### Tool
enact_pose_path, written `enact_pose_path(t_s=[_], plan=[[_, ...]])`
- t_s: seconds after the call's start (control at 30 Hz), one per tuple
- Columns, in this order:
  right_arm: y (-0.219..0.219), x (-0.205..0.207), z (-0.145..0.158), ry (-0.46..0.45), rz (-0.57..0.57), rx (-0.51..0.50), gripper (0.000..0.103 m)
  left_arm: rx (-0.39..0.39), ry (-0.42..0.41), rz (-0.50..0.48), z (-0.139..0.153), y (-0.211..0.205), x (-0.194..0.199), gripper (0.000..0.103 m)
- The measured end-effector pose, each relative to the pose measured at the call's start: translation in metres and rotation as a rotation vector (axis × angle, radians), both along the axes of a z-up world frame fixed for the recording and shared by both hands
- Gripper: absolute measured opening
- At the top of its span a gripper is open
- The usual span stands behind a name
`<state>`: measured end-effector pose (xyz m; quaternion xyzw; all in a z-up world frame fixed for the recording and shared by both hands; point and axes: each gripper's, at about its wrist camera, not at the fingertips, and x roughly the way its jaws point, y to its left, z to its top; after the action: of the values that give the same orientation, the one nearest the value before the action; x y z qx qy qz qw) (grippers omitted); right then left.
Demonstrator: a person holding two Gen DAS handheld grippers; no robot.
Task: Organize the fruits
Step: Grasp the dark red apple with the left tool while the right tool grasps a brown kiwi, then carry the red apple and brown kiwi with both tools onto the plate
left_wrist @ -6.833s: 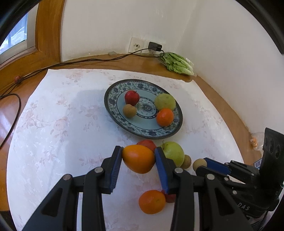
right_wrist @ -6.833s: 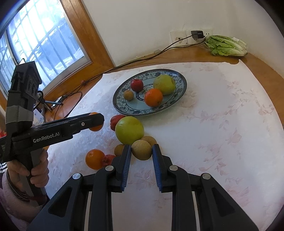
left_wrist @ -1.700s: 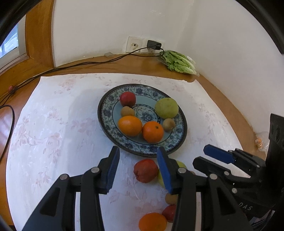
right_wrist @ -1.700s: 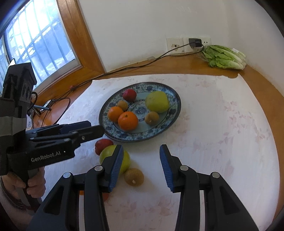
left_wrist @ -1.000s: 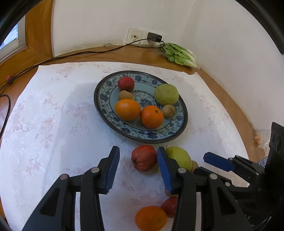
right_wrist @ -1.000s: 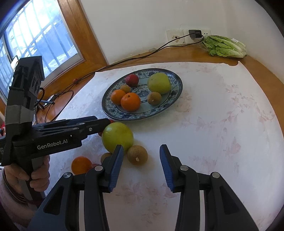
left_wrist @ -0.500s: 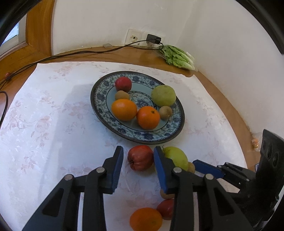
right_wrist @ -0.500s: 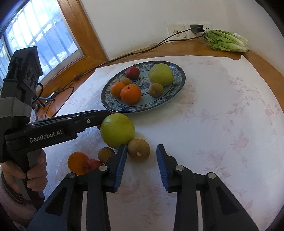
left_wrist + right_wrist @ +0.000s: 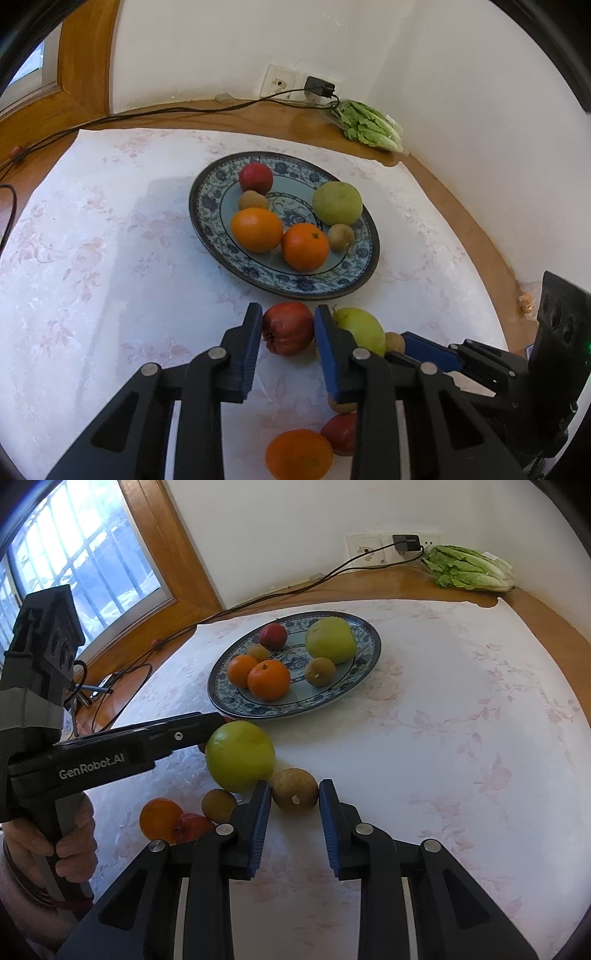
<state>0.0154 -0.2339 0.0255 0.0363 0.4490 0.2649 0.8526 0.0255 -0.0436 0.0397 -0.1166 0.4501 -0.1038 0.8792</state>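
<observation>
A red apple [image 9: 288,334] lies on the white cloth just in front of the blue patterned plate [image 9: 197,206]. My left gripper [image 9: 288,321] is closing on it, both blue pads against its sides. In the right wrist view my right gripper [image 9: 295,786] is closing on a brown round fruit [image 9: 293,794], pads touching both sides. A big green apple [image 9: 239,755] sits right beside that fruit. An orange [image 9: 159,818], a small red fruit [image 9: 194,825] and another brown fruit [image 9: 218,805] lie nearer the left edge. The plate holds two oranges, a red apple, a green fruit and two brown fruits.
A head of lettuce [image 9: 369,125] lies in the far corner by the wall. A black charger [image 9: 319,86] is plugged in there, its cable running left along the wooden table edge. A person's hand [image 9: 70,845] holds the left gripper's handle.
Both grippers' jaws have narrowed from wide apart onto their fruits, the left around the red apple, the right around the brown fruit. Neither hand has shifted over the last second.
</observation>
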Motion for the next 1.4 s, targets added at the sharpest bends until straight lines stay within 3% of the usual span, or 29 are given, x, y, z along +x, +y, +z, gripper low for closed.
enact_pose_path(t_s=[0.2, 0.5, 0.73, 0.93, 1.4], plan=[[-0.002, 0.002, 0.001, 0.0, -0.013, -0.002, 0.028, 0.05, -0.01, 0.031, 0.004, 0.008, -0.004, 0.025], [-0.006, -0.002, 0.006, -0.009, -0.034, 0.0, 0.028, 0.05, -0.018, 0.038, 0.004, 0.015, -0.011, 0.025], [-0.009, -0.002, 0.004, -0.007, -0.036, 0.011, 0.028, 0.068, 0.011, 0.054, -0.003, 0.01, -0.008, 0.035], [-0.01, -0.001, 0.003, -0.003, -0.044, 0.015, 0.028, 0.044, 0.049, 0.057, -0.014, 0.01, -0.005, 0.034], [-0.011, 0.0, 0.003, -0.001, -0.054, 0.013, 0.028, 0.034, 0.018, 0.053, -0.004, 0.018, -0.012, 0.033]])
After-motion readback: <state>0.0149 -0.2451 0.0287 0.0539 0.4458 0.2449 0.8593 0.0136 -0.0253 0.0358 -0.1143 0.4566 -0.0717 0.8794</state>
